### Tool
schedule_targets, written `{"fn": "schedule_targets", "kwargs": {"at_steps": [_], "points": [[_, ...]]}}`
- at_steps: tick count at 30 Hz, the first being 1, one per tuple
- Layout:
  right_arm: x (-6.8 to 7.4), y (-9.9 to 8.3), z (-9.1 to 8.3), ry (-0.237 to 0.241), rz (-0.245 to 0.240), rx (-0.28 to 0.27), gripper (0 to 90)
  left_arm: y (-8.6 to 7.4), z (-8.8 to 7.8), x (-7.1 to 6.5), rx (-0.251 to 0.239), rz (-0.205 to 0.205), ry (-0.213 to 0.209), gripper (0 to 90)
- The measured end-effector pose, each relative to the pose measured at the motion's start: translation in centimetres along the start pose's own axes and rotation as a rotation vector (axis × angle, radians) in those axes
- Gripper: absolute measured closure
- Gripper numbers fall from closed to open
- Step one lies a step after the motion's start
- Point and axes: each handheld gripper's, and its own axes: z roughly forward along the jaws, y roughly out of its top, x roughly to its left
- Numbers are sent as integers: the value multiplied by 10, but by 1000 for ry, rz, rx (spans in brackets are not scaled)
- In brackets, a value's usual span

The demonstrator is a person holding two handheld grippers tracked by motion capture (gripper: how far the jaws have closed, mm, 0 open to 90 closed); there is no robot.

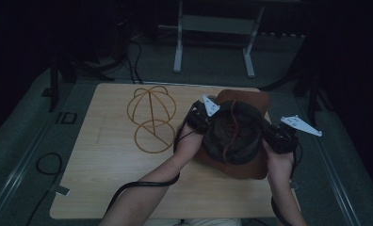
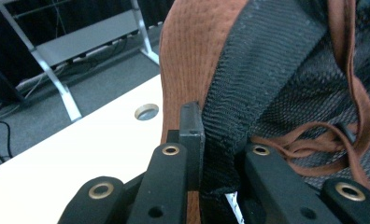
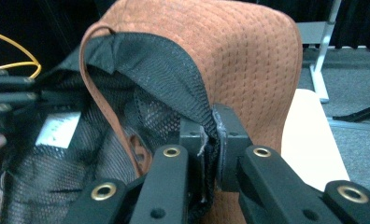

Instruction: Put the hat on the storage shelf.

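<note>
Dim room, dark floor, light wood worktop. High view: brown hat sits upside down at the right side of the worktop, black mesh lining up, brown cord across the opening. Left gripper is on the hat's left edge, right gripper on its right edge, one hand behind each. Yellow wire frame lies flat left of the hat, apart from it. Grey metal stand on the floor beyond the worktop.

Left gripper view: jaws pinch the black lining band at the hat's rim; brown outer fabric sits left of the band. Brown cord loops over the mesh. Round grommet hole in the worktop, not visible from above.

Right gripper view: jaws clamp the lining edge at the opposite rim. White label inside the crown. Yellow wire frame at far left.
</note>
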Motion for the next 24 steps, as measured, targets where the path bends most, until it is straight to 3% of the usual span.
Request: {"fn": "schedule_targets", "kwargs": {"at_steps": [4, 8, 12, 15, 19, 24], "points": [[-1, -2, -7, 20, 5, -12, 780, 6, -8, 2, -40, -9, -6, 850], [0, -4, -16, 45, -7, -18, 717, 12, -15, 3, -72, 12, -7, 850], [-2, -7, -30, 96, -2, -10, 524, 15, -20, 6, -87, 25, 9, 850], [-5, -10, -41, 119, -22, -4, 442, 15, -22, 10, -102, 15, 9, 850], [-19, -13, -52, 102, -14, -24, 369, 13, -27, 14, -127, 23, -1, 850], [-44, -16, -59, 81, 19, -29, 392, 10, -32, 20, -159, 40, -49, 849]]}}
